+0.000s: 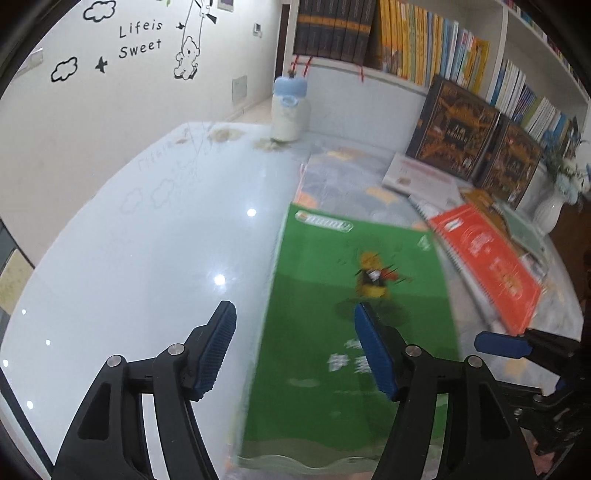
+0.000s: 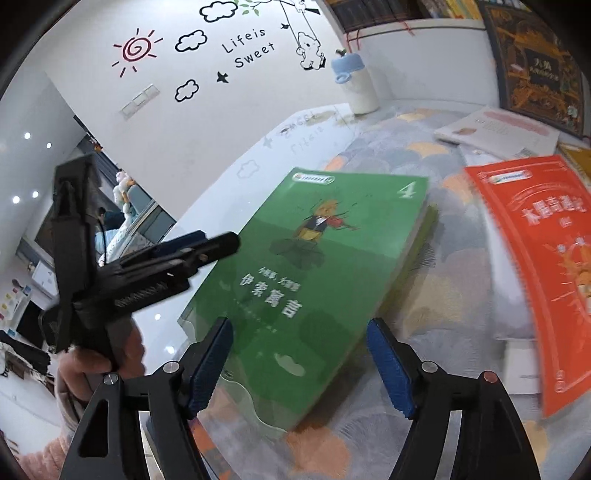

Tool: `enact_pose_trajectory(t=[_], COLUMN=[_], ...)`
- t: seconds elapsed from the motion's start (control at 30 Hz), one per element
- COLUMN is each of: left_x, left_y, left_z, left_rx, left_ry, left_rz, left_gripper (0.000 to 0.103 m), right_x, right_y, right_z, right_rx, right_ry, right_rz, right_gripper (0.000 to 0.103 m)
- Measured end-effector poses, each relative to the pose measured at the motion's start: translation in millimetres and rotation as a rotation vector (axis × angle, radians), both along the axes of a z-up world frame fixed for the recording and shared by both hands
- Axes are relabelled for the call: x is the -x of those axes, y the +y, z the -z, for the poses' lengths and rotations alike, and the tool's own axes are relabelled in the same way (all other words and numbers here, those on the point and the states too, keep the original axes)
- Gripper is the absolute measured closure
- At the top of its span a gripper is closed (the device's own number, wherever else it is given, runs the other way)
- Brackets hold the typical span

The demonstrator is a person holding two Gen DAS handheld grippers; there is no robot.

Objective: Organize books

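Left wrist view first: the left gripper (image 1: 295, 347) is spread wide with nothing between its blue pads, one pad over the glossy white worktop (image 1: 147, 240), the other over the green book (image 1: 351, 295). That book lies flat, partly on the patterned mat (image 1: 354, 177) and right along the mat's edge with the bare worktop. To the right of it lies an orange spiral-bound book (image 1: 487, 258), and farther back a white book (image 1: 421, 177) lies flat in front of two dark ornate books (image 1: 458, 133) leaning against the bookshelf (image 1: 498, 22). The shelf is packed with upright books, dark spines on the left and yellow and blue ones beside them. A white bottle (image 1: 288, 110) with a pale blue cap stands at the far end of the worktop; it looks filled with something white, though it's hard to tell for sure. A white vase (image 1: 554, 210) with bluish flowers sits at the far right. The right gripper (image 1: 502, 343) pokes in from the right edge.

Right wrist view: the right gripper (image 2: 299, 362) is also released, pads wide apart and straddling the near end of the green book (image 2: 314, 266) without pressing on it. There seems to be another thin book under it. The orange spiral-bound book (image 2: 535, 258) lies to the right, the white book (image 2: 498, 133) behind. The left gripper (image 2: 207, 240) comes in from the left, held by a hand (image 2: 92, 369) in a pink sleeve.
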State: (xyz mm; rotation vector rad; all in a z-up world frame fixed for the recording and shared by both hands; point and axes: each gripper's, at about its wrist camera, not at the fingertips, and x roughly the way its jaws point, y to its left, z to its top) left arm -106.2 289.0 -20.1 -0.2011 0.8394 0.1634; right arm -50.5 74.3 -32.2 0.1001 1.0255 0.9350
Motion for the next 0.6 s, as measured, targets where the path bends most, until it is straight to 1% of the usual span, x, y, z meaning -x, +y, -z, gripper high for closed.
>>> enact_pose_trajectory(t=[0.07, 0.2, 0.3, 0.37, 0.5, 0.53, 0.57, 0.6], left_x=[-3, -14, -28, -40, -59, -66, -69, -75], left_y=[-13, -44, -76, -104, -147, -159, -166, -174], left_z=[-10, -20, -20, -15, 0, 8, 13, 19], left_rx=[0.004, 0.014, 0.024, 0.038, 0.111, 0.161, 0.189, 0.215], left_ry=[-0.016, -0.030, -0.022, -0.013, 0.019, 0.033, 0.038, 0.047], left_rz=[0.012, 0.054, 0.102, 0.135, 0.188, 0.194, 0.193, 0.193], left_gripper=[0.038, 0.038, 0.038, 0.038, 0.038, 0.038, 0.038, 0.038], right_x=[-5, -25, -42, -52, -74, -80, -84, -90], right_y=[-16, -64, -108, -137, -194, -206, -212, -217], right_z=[-4, -8, -6, -4, 4, 6, 9, 13], right_rx=[-0.012, -0.054, -0.085, -0.093, -0.078, -0.053, -0.030, 0.015], right_ry=[-0.010, 0.000, 0.022, 0.028, 0.026, 0.015, 0.006, -0.007], right_rz=[0.028, 0.129, 0.218, 0.272, 0.382, 0.399, 0.399, 0.387], right_gripper=[0.030, 0.030, 0.030, 0.030, 0.030, 0.030, 0.030, 0.030])
